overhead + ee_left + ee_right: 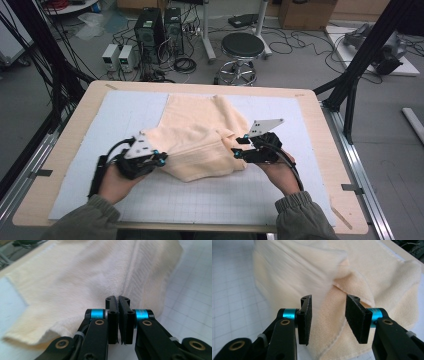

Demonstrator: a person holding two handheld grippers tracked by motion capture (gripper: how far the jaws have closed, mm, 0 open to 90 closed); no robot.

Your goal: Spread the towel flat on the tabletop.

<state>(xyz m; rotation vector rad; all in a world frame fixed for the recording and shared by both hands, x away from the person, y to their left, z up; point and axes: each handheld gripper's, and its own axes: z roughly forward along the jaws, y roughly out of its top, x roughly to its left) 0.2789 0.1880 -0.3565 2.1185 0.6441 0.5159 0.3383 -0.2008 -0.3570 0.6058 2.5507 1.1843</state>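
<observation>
Cream towel (200,137) crumpled at the middle of the grid mat (125,115), long axis running from the far edge of the mat toward the person, far end flat, near end bunched and narrowed to a rounded point aimed at the near edge. Ribbed band and seam visible on the towel in the left gripper view, running away from the camera.

Left tongs (162,159) at the near-left edge of the towel, clenched, pads pressed together; in the left gripper view (118,315) the tips sit at the towel's folded edge, cloth between the pads not discernible. Right tongs (235,151) at the near-right edge of the towel, released, pads apart; in the right gripper view (328,317) towel cloth lies beyond the gap, untouched by either pad.

Pale wooden tabletop (70,150) framing the mat on all sides of the towel. Beyond the towel, off the tabletop: round black stool (242,46), two computer towers (159,27), tangled cables (185,64) on the floor. Black frame struts (360,55) to the right of the towel. Nothing lying on the mat between tongs and towel.
</observation>
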